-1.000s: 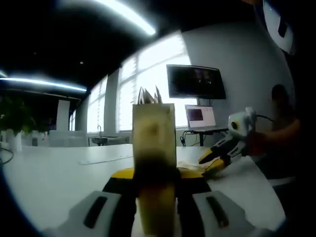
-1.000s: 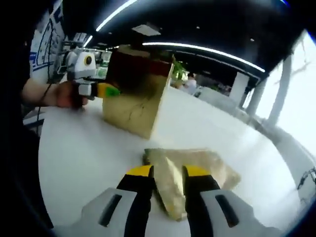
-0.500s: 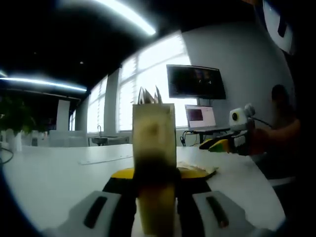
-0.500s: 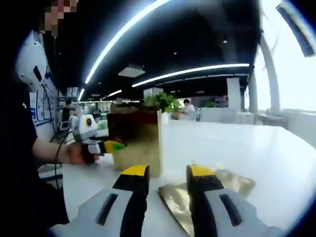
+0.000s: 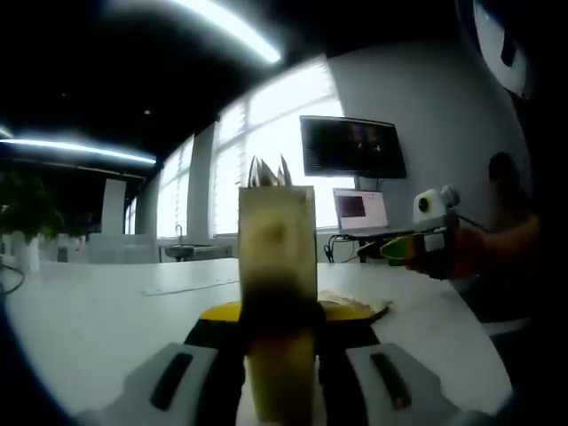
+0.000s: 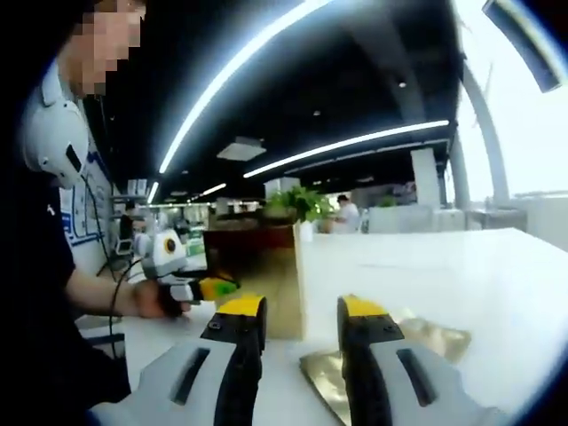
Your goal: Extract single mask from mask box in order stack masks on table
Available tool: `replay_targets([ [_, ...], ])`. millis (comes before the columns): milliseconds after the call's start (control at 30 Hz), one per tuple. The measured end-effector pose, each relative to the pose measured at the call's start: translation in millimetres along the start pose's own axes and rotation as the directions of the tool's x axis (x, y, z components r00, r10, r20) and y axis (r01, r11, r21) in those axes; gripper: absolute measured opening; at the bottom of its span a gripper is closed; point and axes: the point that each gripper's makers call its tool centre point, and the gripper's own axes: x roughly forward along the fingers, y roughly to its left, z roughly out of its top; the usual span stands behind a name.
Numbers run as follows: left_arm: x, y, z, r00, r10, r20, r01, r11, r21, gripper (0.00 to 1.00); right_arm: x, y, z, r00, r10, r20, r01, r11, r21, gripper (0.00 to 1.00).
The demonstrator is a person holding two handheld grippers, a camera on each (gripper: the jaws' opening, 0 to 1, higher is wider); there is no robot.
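A tan mask box stands upright on the white table, with white mask edges sticking out of its top. My left gripper is shut on the box's lower part. To its right lies a flat pile of masks. The right gripper hovers above that pile, held in a hand. In the right gripper view, my right gripper is open with nothing between its jaws. It sits over the near edge of the mask pile. Beyond stand the mask box and the left gripper.
A wall monitor and a laptop stand behind the table on the right. The person's arm and body take up the left of the right gripper view. Wide bare tabletop stretches to the right of the box.
My right gripper has risen off the mask pile and levelled out, its view now looking across the table. The left gripper and the box have stayed still.
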Motion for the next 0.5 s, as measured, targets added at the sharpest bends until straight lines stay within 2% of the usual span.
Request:
replay_targets([
  [233,0,0.5,-0.2,1.0,0.0,0.0,0.0,1.0,0.001,0.33,-6,-8,2.0,1.0,-0.01,0.028,0.01,1.0,0.014,0.28],
  [500,0,0.4,-1.4,1.0,0.001,-0.005,-0.001,1.0,0.002,0.33,-12,-17,13.5,0.997,-0.025,0.067,0.025,1.0,-0.004,0.26],
])
